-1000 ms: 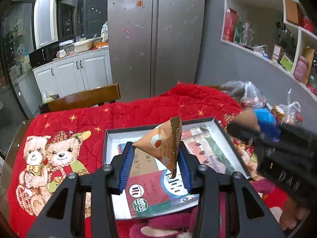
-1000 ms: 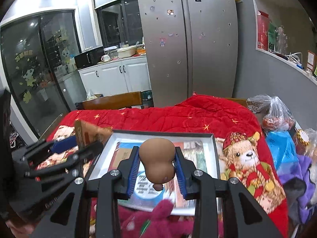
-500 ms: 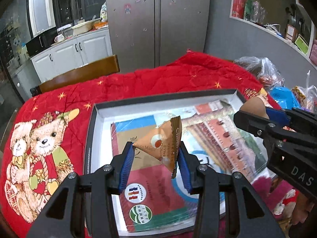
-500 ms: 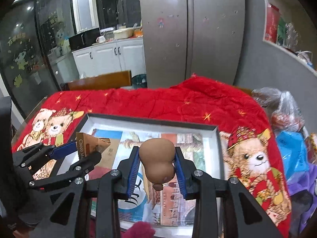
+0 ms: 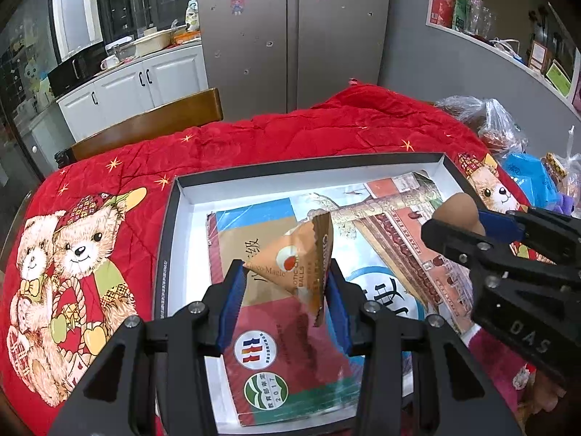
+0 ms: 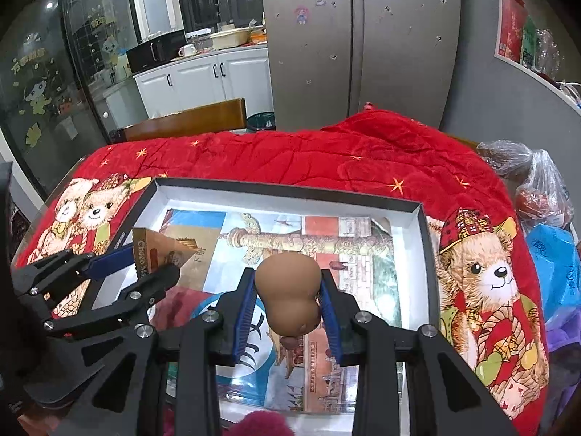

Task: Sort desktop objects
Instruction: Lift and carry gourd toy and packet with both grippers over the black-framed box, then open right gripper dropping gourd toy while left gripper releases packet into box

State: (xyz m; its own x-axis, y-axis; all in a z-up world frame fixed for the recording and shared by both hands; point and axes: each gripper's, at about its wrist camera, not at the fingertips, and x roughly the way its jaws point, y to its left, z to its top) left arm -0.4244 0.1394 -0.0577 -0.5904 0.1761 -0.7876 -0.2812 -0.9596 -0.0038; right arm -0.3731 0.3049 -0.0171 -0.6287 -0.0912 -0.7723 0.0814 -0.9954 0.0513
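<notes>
My left gripper (image 5: 285,285) is shut on an orange triangular Choco Magic snack packet (image 5: 296,254) and holds it above the left part of a black-rimmed box tray (image 5: 165,247). My right gripper (image 6: 287,301) is shut on a brown gourd-shaped toy (image 6: 288,296) above the tray's (image 6: 426,254) middle. Books with colourful covers (image 5: 276,345) lie flat inside the tray. The right gripper with the gourd (image 5: 457,214) shows at the right of the left wrist view. The left gripper with the packet (image 6: 159,250) shows at the left of the right wrist view.
The tray lies on a red quilt with teddy bear prints (image 5: 72,254). Plastic bags (image 6: 544,196) and a blue bag (image 6: 555,269) lie off the right edge. A wooden chair back (image 5: 152,127) stands behind the table. A pink plush (image 6: 261,423) sits at the near edge.
Both grippers have moved forward over the tray and tilted downward, each still holding its object. The tray now fills more of both views.
</notes>
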